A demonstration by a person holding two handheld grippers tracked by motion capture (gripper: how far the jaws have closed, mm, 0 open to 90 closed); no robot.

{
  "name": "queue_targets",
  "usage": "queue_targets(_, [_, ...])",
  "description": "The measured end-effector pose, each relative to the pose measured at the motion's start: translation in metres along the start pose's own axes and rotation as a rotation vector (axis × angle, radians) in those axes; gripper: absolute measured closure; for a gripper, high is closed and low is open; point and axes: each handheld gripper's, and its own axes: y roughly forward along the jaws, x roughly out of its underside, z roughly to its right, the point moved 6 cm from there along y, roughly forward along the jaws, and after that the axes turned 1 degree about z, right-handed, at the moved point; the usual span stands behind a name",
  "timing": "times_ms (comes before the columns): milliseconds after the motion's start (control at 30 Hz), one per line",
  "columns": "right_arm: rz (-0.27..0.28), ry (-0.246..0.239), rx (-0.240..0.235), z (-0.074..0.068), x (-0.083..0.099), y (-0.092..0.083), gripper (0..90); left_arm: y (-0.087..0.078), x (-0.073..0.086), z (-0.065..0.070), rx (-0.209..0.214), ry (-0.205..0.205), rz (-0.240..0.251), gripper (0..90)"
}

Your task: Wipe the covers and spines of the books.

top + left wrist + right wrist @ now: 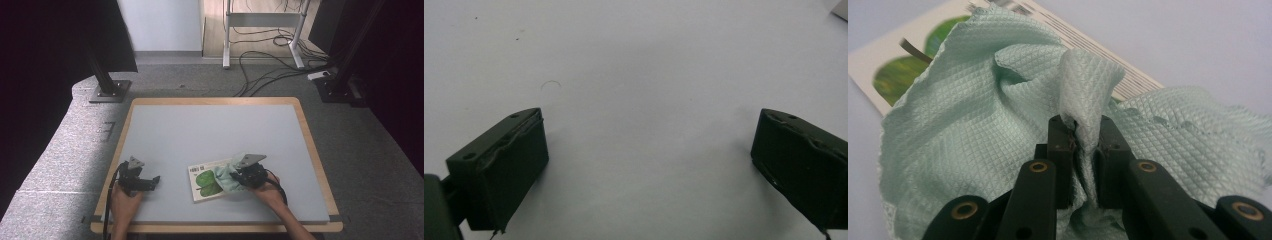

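Held a raised fold of the mint-green cloth (973, 100) clamped tight between the fingers (1060, 145) of the right gripper (236, 178), low over the near right part of the grey surface (200, 130). Lay bunched across the right end of a printed card (202, 184) with a green leaf picture, partly covering it. Had the left gripper (152, 181) parked well apart at the near left, fingers (504, 165) spread wide over bare surface, gripping nothing. Looked a narrow pinch, with only a thin ridge of fabric caught, so could have slipped free on a quick pull or lift. Might also have dragged the card along, with the cloth draped on it and nothing pinning it down; could have skewed it or slid it toward the near edge. Risked, too, snagging a card corner under a trailing hem and flipping it over. Would likely have called for a slow, low drag, or for the idle left fingers pressing on the card, to avoid all that.
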Motion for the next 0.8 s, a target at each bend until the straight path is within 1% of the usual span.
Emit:
queue_targets(100, [0.005,0.016,0.017,0.005,0.007,-0.007,79.0,0.0,0.0,0.0,0.0,0.0,0.0,1.6])
queue_targets(167, [0.005,0.022,0.022,0.005,0.012,-0.011,78.9,0.0,0.0,0.0,0.0,0.0,0.0,1.6])
queue_targets(300, [0.006,0.014,0.022,-0.001,0.018,-0.018,78.8,0.0,0.0,0.0,0.0,-0.001,0.0,1.6])
queue_targets(400, [0.004,0.004,0.016,-0.007,0.019,-0.02,78.7,0.0,0.0,0.0,0.0,-0.001,0.0,1.6])
queue_targets(500, [0.009,0.001,-0.006,-0.015,0.016,-0.017,78.6,0.0,0.0,0.0,0.0,-0.001,0.0,1.6])
queue_targets(633, [0.013,-0.018,-0.035,-0.027,0.009,-0.01,78.6,0.0,0.0,0.0,0.0,-0.001,0.0,1.6])
queue_targets(700, [0.019,-0.022,-0.074,-0.036,0.003,-0.004,78.6,0.0,0.0,0.0,0.0,0.0,0.0,1.6])
queue_targets(800, [0.02,-0.05,-0.109,-0.05,-0.007,0.006,78.6,0.0,0.0,0.0,0.0,-0.001,0.0,1.6])
